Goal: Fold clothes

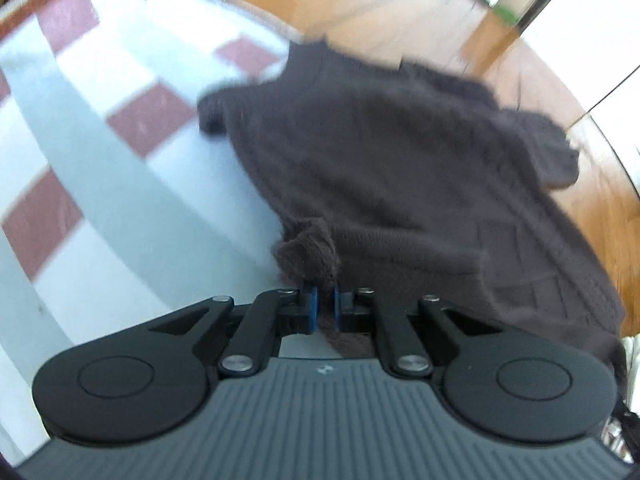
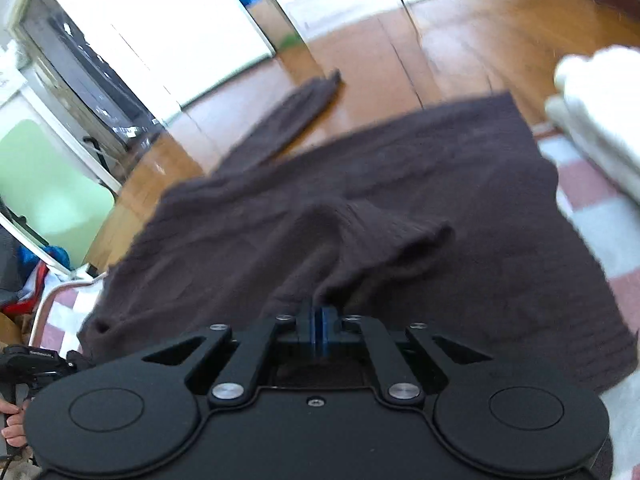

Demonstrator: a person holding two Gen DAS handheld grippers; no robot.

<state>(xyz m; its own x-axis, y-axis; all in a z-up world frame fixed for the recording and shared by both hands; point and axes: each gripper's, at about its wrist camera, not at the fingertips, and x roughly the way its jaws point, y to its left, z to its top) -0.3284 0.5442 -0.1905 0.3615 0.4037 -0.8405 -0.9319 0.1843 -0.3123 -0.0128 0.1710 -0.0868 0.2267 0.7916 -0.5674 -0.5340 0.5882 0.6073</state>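
Because both views are smeared with motion blur, fine detail is lost, but the dark brown knit sweater [image 2: 360, 208] clearly lies spread across a checked red-and-white cloth [image 1: 100, 128] and spills over its far edge toward the wooden floor [image 2: 440, 48]. One sleeve [image 2: 296, 108] trails away on the far left in the right wrist view.

The left tool [image 1: 325, 308] has its blue pads nearly together on a small bunched knob of the fabric's edge; the narrow slit left between them looks filled with cloth. The right tool [image 2: 319, 320] is pinched tight on a raised ridge of the same sweater, and the cloth tents up toward it. A white gloved hand [image 2: 600, 120] shows blurred at the right of that view.

I judge the knit to be soft, limp and fairly thick, with some weight: it sags and drapes instead of holding a line, and it should stretch where it is pulled. The fuzzy surface should grip the pads well, so slipping seems unlikely, though a small pinch may drag only one layer. Hems, shoulder seams or cuffs, where the cloth is doubled and firmer, would make the better hold. Whether a fold is already laid in the body, the blur does not let me tell.
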